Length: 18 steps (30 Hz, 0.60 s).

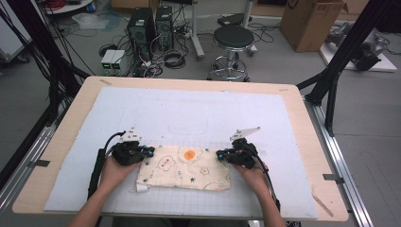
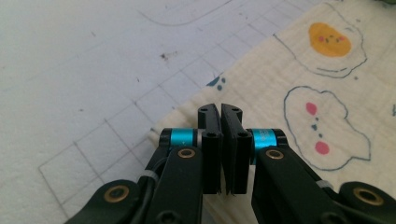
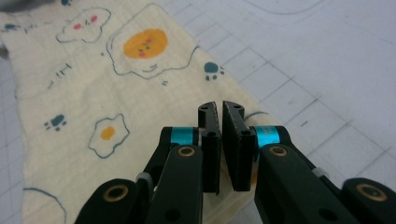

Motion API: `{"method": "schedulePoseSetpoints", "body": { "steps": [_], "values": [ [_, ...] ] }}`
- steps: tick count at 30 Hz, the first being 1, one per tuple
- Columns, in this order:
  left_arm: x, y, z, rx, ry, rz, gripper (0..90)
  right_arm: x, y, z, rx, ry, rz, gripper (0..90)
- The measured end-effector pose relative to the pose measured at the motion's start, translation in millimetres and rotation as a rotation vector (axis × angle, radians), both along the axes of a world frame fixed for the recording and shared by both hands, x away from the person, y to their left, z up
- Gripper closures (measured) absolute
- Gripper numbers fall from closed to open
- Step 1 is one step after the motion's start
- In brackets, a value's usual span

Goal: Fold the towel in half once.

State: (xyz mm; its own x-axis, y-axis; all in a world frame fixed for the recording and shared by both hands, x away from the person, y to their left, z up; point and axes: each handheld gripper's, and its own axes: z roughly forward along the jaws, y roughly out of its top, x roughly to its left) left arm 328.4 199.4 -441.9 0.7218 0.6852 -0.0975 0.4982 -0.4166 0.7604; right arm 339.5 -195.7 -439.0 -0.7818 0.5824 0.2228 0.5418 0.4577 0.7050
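As it lies flat, folded cloth (image 1: 183, 168) long side left-right, left tongs (image 1: 150, 152) and right tongs (image 1: 219, 154) nearly pressed together, pinching nothing

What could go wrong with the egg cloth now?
The left hand-held gripper and right hand-held gripper sit at opposite ends of the cloth with jaws almost shut and nothing visibly pinched, so a lift might leave it behind. The cloth looks folded, so one layer may slip out unevenly.

Patterned cloth (image 1: 184, 168) flat on white mat (image 1: 198, 111), tools at either end.
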Motion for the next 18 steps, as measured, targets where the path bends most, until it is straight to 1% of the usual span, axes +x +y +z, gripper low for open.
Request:
{"method": "schedulePoseSetpoints", "body": {
  "steps": [3, 9, 13, 14, 18],
  "values": [
    [-0.4, 3.3, -1.6, -0.021, 0.0, 0.006, 86.4, -0.5, 0.8, -2.2, -0.016, -0.001, 0.004, 85.8],
    [-2.4, 4.3, -1.4, -0.009, -0.006, 0.001, 86.4, -2.2, -4.2, -2.7, -0.016, -0.006, -0.004, 85.8],
    [-3.5, 6.3, -2.2, -0.019, -0.007, 0.002, 86.4, -4.0, -10.2, -3.5, -0.005, -0.001, -0.019, 85.9],
    [-3.6, 6.4, -2.2, -0.02, -0.008, 0.002, 86.4, -4.1, -11.4, -3.6, -0.005, -0.007, -0.019, 85.8],
    [-3.8, 6.5, -2.3, -0.015, -0.014, -0.001, 86.4, -6.3, -13.8, -3.2, -0.005, -0.009, -0.026, 85.8]
  ]
}}
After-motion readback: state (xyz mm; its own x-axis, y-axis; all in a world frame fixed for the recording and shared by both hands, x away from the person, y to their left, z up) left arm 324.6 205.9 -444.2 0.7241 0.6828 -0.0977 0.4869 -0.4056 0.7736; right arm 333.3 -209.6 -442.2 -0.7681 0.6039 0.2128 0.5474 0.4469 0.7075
